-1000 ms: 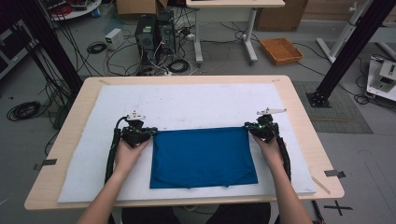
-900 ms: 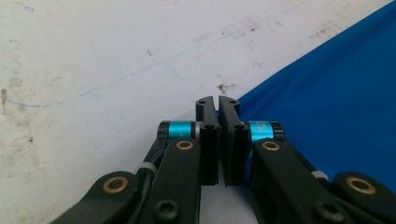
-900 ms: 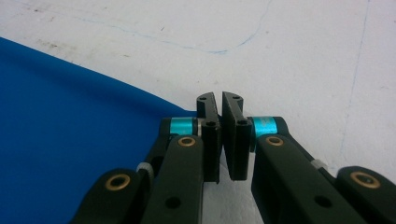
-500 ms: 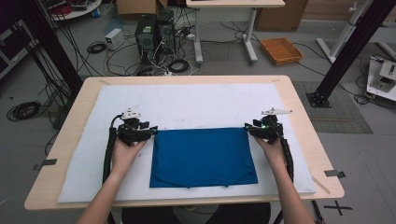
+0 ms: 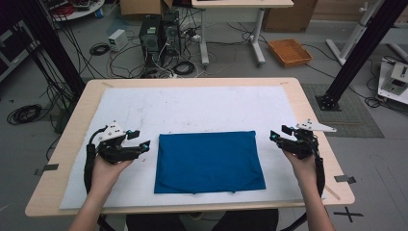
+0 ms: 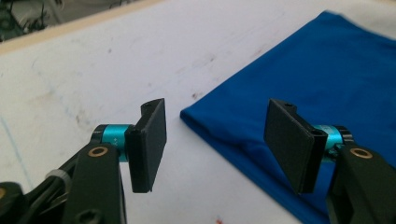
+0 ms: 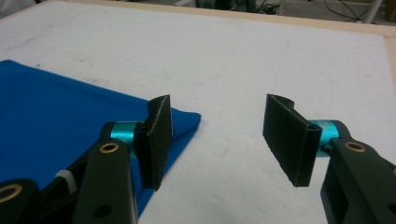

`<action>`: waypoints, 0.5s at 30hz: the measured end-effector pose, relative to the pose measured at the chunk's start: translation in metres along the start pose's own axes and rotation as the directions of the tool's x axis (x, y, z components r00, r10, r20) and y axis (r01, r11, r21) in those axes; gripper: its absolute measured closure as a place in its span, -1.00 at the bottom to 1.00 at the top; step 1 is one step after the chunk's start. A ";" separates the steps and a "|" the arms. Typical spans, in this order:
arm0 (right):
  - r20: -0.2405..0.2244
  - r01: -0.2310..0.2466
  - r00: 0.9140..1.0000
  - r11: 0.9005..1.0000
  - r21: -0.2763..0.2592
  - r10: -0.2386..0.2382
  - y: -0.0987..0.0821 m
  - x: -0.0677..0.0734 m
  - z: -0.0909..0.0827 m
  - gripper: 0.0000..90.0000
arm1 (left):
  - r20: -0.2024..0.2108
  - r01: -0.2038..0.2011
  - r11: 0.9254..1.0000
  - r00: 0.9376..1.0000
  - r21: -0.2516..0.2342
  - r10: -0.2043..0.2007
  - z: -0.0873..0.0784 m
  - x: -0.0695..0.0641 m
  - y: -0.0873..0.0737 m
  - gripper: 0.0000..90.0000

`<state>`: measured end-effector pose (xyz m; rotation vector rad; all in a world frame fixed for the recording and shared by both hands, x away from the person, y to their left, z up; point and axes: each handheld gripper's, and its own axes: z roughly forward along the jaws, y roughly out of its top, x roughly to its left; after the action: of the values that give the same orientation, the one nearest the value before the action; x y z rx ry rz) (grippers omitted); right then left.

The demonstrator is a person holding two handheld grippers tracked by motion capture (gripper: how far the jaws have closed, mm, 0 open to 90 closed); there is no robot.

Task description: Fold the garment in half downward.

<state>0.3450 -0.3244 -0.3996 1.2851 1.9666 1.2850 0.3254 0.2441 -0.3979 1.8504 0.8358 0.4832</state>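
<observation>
Two tools agape, empty | left tool (image 5: pixel 143 144), right tool (image 5: pixel 274 136) flank blue cloth (image 5: pixel 208 161) | high view adds floor cables (image 5: pixel 159 57)

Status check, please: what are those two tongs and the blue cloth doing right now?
Left tongs open, right tongs open. Blue cloth folded flat, untouched. Nothing in the way.

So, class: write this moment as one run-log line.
blue cloth: folded flat on white mat | left gripper: open, beside cloth | right gripper: open, beside cloth

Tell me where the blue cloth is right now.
In the high view the blue cloth lies flat on the white mat, near the table's front edge, between the left gripper and the right gripper.
</observation>
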 end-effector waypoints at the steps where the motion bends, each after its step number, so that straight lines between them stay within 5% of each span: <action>1: 0.007 -0.005 1.000 1.000 -0.006 0.005 0.000 -0.002 -0.002 -0.05 | 0.000 0.018 0.999 1.000 -0.033 -0.018 -0.001 0.001 -0.001 -0.09; 5: 0.015 -0.024 1.000 0.999 -0.041 0.025 0.000 -0.007 -0.010 -0.05 | -0.022 0.011 0.996 1.000 -0.089 -0.014 -0.003 0.002 -0.006 -0.10; 8: 0.012 -0.026 1.000 0.999 -0.046 0.027 0.001 -0.008 -0.010 -0.05 | -0.022 0.046 0.992 0.999 -0.115 -0.049 -0.004 0.003 -0.008 -0.13; 15: 0.008 -0.020 1.000 0.998 -0.053 0.020 0.003 -0.007 -0.009 -0.04 | -0.014 0.070 0.994 0.997 -0.089 -0.071 -0.006 0.003 -0.003 -0.13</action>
<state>0.3426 -0.3339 -0.3939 1.2859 1.9059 1.3294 0.3220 0.2508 -0.3982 1.7317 0.8747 0.4852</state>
